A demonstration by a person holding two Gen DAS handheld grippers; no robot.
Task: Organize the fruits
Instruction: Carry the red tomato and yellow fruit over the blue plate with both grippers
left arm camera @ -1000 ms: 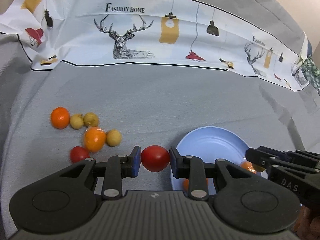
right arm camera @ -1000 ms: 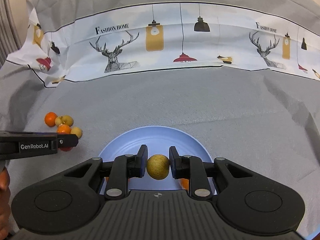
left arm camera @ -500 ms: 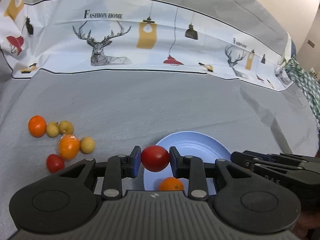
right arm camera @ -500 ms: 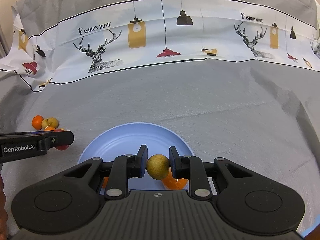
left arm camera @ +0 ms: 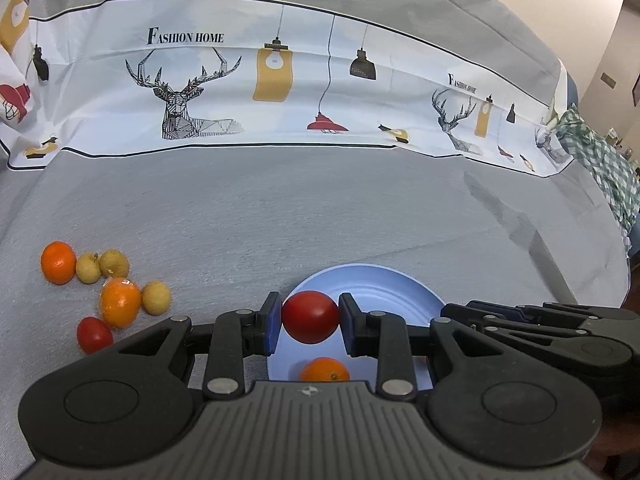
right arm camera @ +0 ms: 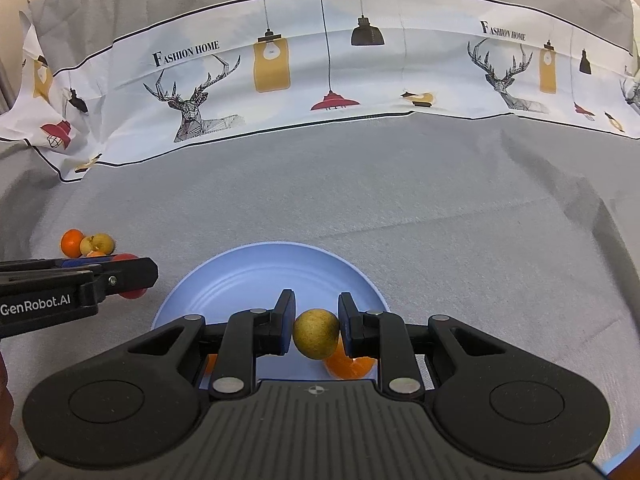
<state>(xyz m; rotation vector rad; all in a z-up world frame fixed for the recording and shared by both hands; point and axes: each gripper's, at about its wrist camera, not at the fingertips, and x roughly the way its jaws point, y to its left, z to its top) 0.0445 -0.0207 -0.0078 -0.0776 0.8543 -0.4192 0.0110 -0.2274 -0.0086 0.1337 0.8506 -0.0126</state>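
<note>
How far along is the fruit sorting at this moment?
Partly done. Done: at least one orange lies on the blue plate. In hand: the left claw grips a red tomato, and the right claw grips a yellow-brown fruit, both over the plate. Left: six fruits sit on the grey cloth, including an orange and another tomato.

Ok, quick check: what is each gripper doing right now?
Left gripper: closed on the red tomato, over the blue plate.
Right gripper: closed on the small yellow-brown fruit.
</note>
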